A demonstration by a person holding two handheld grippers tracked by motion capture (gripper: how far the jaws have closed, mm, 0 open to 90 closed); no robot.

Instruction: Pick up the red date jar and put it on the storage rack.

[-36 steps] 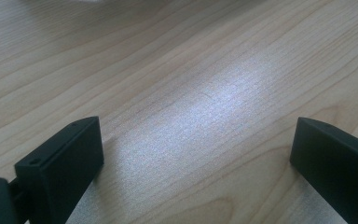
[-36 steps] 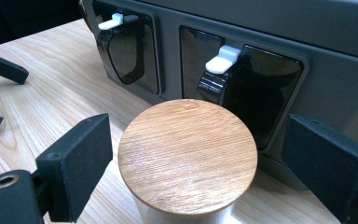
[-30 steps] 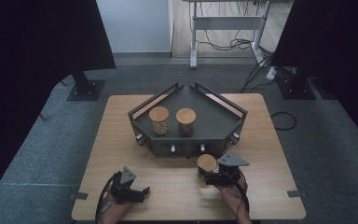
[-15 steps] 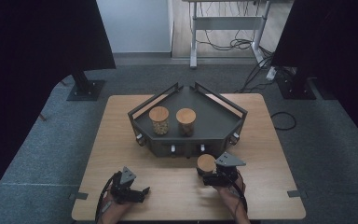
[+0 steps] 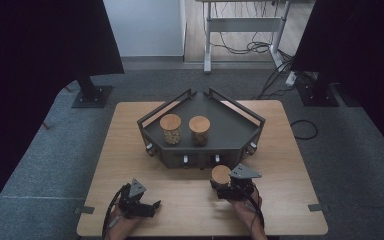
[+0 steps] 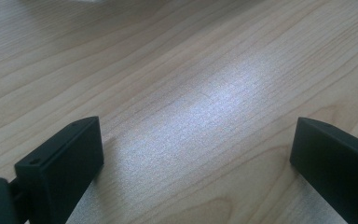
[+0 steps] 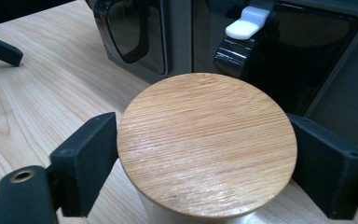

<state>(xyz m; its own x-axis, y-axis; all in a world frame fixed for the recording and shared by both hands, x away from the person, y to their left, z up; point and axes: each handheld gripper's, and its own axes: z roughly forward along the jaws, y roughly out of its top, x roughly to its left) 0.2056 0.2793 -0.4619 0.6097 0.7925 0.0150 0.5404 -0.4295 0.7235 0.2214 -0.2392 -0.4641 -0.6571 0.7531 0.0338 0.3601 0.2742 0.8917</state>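
Table point(image 5: 130, 145): tray point(image 5: 230, 131) just behind gripped jar point(image 5: 220, 175).

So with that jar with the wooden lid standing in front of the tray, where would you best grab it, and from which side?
Probably at the round wooden lid, from the person's side of the table. The jar stands upright, the tray close behind it, its near side free. The right gripper sits so, one jaw on each side of the lid; its jaws have just been closing and look pressed on its rim.
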